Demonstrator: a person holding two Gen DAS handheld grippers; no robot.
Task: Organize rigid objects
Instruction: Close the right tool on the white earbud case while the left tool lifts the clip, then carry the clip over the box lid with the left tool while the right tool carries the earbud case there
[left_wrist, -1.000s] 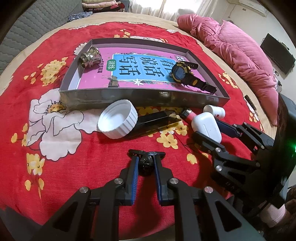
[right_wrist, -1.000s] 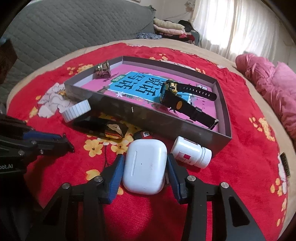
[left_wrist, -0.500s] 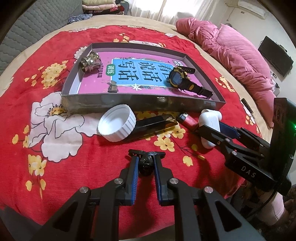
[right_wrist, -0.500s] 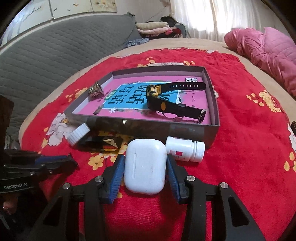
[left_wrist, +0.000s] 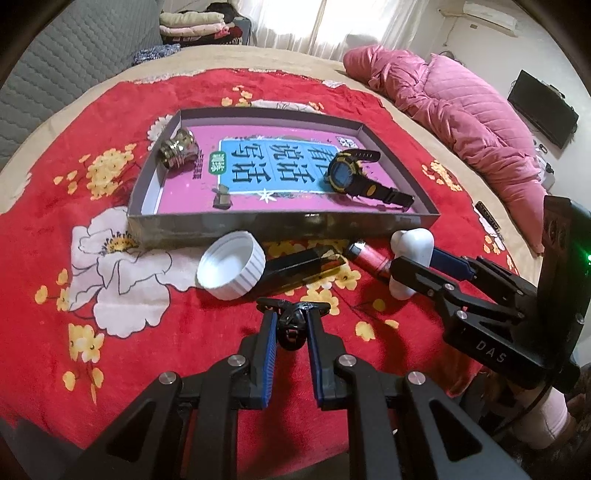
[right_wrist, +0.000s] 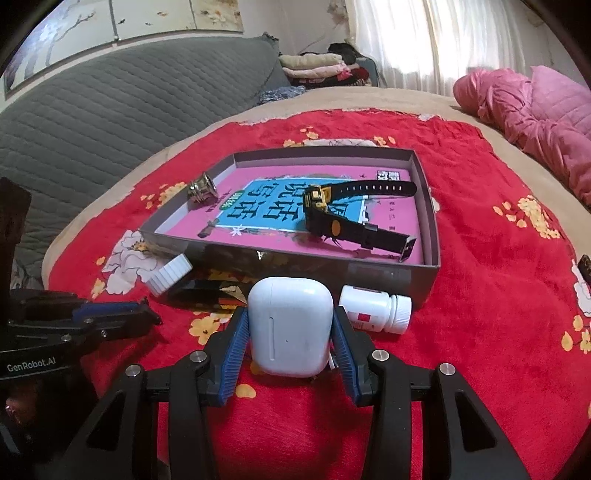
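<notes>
- Grippers both pointed down and forward over the red flowered blanket (left_wrist: 155, 332), near the front wall of the grey box (right_wrist: 430, 225).
- Right gripper (right_wrist: 290, 334) was clamped on a white earbud case (right_wrist: 290, 330); its blue pads (right_wrist: 232, 343) pressed the case's two sides, and the case stood upright, clear of the blanket in the left wrist view.
- Left gripper (left_wrist: 292, 325) had its jaws nearly together, pinching a small black object (left_wrist: 291, 326); what it was could not be told.
- Box held a black and yellow watch (right_wrist: 343, 218) toward its right side, a metal ring-shaped piece (left_wrist: 177, 149) in the far left corner, and a small grey piece (left_wrist: 222, 197) by the front wall, all lying on a pink and blue printed sheet (left_wrist: 258, 166).
- Outside the box, along its front wall: white lid (left_wrist: 231, 271), black flat piece (left_wrist: 303, 264), red tube (left_wrist: 369, 256), white pill bottle (right_wrist: 375, 308) on its side.
</notes>
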